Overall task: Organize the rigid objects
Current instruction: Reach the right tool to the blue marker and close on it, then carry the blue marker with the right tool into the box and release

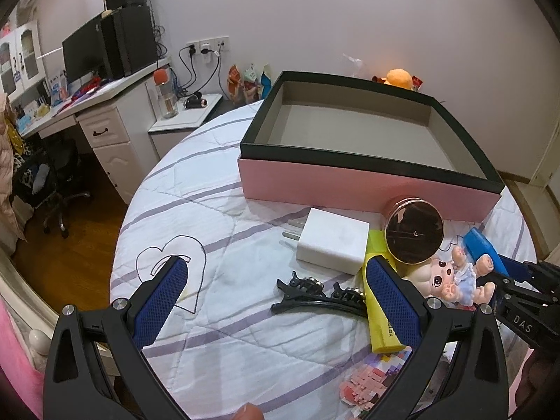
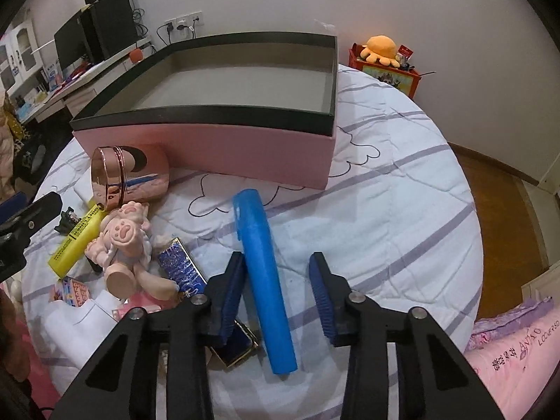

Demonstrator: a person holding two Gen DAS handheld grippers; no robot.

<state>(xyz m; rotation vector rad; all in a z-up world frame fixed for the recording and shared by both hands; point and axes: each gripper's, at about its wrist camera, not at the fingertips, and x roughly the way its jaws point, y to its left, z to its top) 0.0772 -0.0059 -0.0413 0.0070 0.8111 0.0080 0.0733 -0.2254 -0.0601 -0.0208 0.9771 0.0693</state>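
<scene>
Across the lower part of the left wrist view, the left tool (image 1: 276, 294) hangs wide open with nothing between its pads, above the white quilted bed (image 1: 217, 196). Just ahead lie a black hair clip (image 1: 316, 295) and a white charger (image 1: 332, 239), with a yellow highlighter (image 1: 379, 315) partly behind the right-hand finger. A rose-gold tin (image 1: 414, 232) leans against the pink wall of the open box (image 1: 350, 182), which sits empty in the upper right of the frame. A small doll (image 1: 455, 280) lies lower right, beside the right tool's black frame.

Centre bottom of the right wrist view, the right tool (image 2: 276, 276) straddles a blue tube (image 2: 262, 273) lying lengthwise between its fingers. The left-hand pad (image 2: 232, 290) looks to be touching the tube; a clear gap remains on the other side, so the grip is not yet made. To take it well, I would centre the tube between the pads, close squarely across its round body so it cannot roll out, then lift clear before swinging up-frame to the box.

Open quilt lies right of the tube, ending at the bed's edge in the right of the frame. Left of it the doll, a glittery blue case (image 2: 182, 266) and other small items crowd close, so the left-hand finger has little room.
</scene>
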